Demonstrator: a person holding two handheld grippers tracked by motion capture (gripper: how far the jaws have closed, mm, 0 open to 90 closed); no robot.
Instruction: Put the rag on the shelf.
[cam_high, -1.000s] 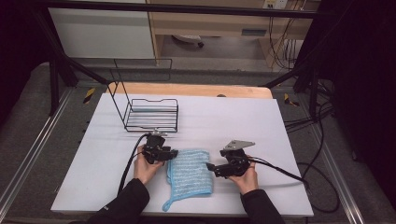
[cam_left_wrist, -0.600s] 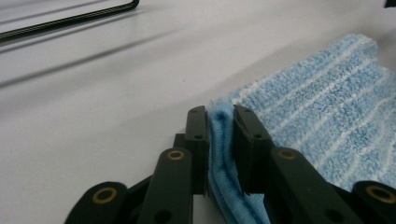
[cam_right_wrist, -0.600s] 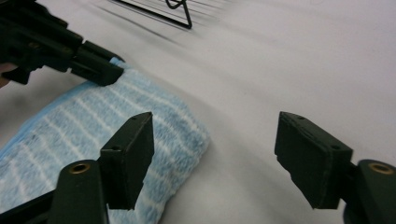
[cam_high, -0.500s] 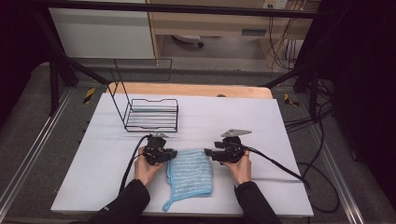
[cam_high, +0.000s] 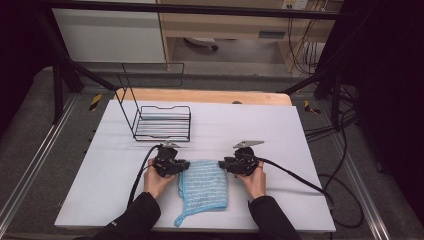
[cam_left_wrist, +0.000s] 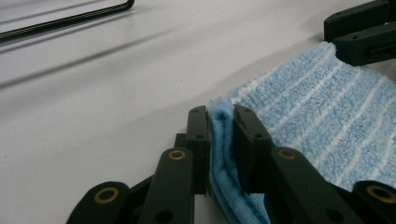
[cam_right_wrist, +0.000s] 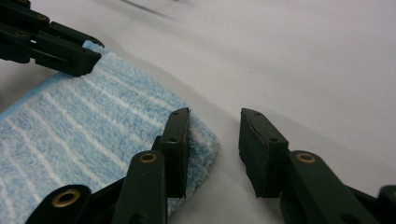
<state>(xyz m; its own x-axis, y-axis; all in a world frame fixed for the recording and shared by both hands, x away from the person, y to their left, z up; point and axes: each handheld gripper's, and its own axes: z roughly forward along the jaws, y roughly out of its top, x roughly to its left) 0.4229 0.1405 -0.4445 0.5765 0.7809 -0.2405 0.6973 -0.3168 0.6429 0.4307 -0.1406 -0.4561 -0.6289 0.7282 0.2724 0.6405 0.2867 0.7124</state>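
Blue terry cloth (cam_high: 204, 184) with thin white stripes lies flat on the white tabletop (cam_high: 260, 125), near the front edge between the person's two hands. The left tool (cam_left_wrist: 219, 122) is clamped on the cloth's far left corner, with a fold of the hem pinched upright between its jaws. The right tool (cam_right_wrist: 214, 128) sits at the far right corner with its jaws apart; they have just been closing, one jaw resting over the cloth's edge and the other on bare tabletop, so that corner is not yet gripped. A black wire rack (cam_high: 162, 122) stands farther back on the left, well apart from the cloth. One corner looks secured; the second grip, and any lifting or folding, remains.
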